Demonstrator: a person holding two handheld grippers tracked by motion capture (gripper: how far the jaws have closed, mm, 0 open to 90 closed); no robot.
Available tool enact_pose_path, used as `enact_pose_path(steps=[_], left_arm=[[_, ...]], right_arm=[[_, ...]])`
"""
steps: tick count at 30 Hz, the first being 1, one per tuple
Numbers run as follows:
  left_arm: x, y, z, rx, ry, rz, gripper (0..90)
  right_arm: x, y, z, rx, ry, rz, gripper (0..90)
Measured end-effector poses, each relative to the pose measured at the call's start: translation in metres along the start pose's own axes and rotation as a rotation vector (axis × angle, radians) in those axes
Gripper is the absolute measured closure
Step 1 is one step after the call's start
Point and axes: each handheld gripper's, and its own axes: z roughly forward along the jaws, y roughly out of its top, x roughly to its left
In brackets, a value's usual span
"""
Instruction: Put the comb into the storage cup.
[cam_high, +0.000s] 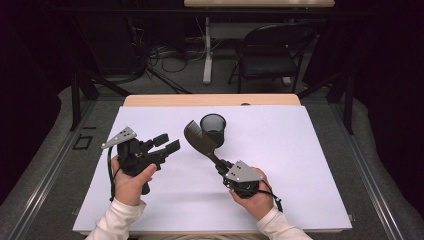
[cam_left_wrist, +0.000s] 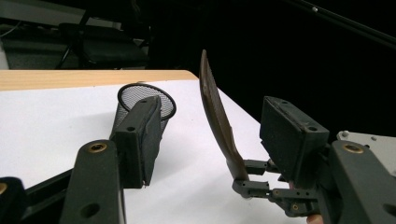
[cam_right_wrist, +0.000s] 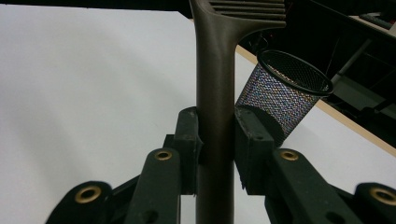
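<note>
The right gripper (cam_high: 223, 169) clamps the dark brown comb (cam_high: 198, 138) by its handle, head raised just beside the mesh cup (cam_high: 213, 128), seemingly to drop it in, while the left gripper (cam_high: 169, 143) hovers nearby, jaws apart and empty.

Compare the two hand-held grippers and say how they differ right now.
The right hand-held gripper is clamped on the handle of the dark comb; the left hand-held gripper holds nothing. The right one's jaws sit close together, the left one's stand apart. Both are black, and both point toward the mesh cup.
</note>
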Motion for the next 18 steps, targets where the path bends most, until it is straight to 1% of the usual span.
enact_pose_path(steps=[3, 7, 11, 15, 18], left_arm=[[-0.001, 0.001, 0.004, -0.010, -0.013, -0.006, 39.8], [-0.003, 0.001, 0.009, -0.023, -0.016, -0.006, 40.7], [-0.004, 0.001, 0.012, -0.025, -0.020, -0.006, 42.0], [-0.003, 0.000, 0.015, -0.025, -0.020, -0.014, 42.1], [-0.002, -0.002, 0.017, -0.023, -0.023, -0.028, 42.7]], right_arm=[[0.000, 0.000, 0.000, -0.001, 0.003, 0.004, 72.5], [0.001, 0.000, 0.000, -0.001, 0.003, 0.003, 72.5], [0.001, 0.000, 0.000, -0.004, 0.002, 0.004, 72.5], [0.001, 0.000, 0.000, -0.007, 0.004, 0.004, 72.5], [0.002, 0.000, 0.000, -0.010, 0.004, 0.000, 72.5]])
